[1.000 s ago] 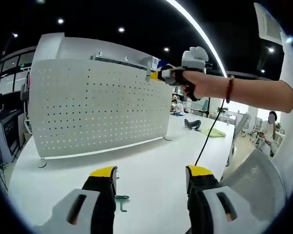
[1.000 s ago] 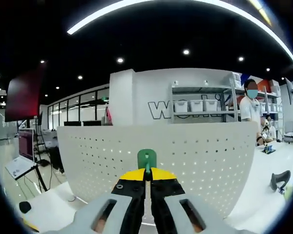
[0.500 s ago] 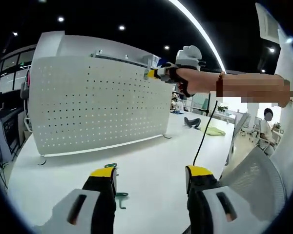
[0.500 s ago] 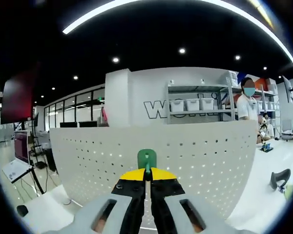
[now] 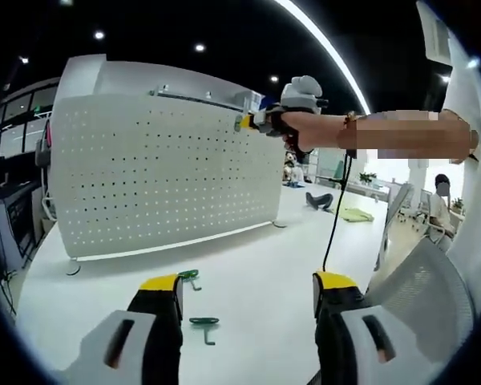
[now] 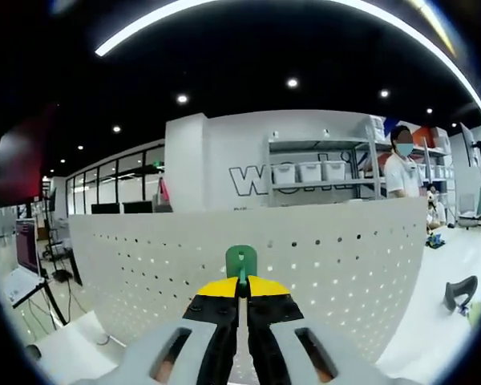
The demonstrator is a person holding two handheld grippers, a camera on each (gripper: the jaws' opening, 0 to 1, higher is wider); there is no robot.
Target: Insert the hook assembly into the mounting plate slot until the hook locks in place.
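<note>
A white perforated mounting plate [image 5: 160,176] stands upright on the white table [image 5: 256,257]. Two loose green hooks lie in front of it, one [image 5: 204,325] between my left jaws and one [image 5: 188,277] nearer the plate. My left gripper [image 5: 248,285] hangs low over the table, open and holding nothing. A person's hand carries my right gripper [image 5: 252,122] at the plate's upper right edge. In the right gripper view that gripper [image 6: 241,287] is shut on a green hook [image 6: 241,261], close in front of the plate [image 6: 329,257] near its top edge.
A black tool [image 5: 317,200] and a yellow-green cloth [image 5: 351,216] lie on the table to the right, past the plate. A black cable [image 5: 337,216] hangs from the right gripper. A grey chair [image 5: 433,281] stands at the right. A person [image 6: 405,172] stands by shelves behind.
The right gripper, with its hook, has moved left along the plate's top edge and closer to it. The left view has shifted, bringing a second loose hook into sight.
</note>
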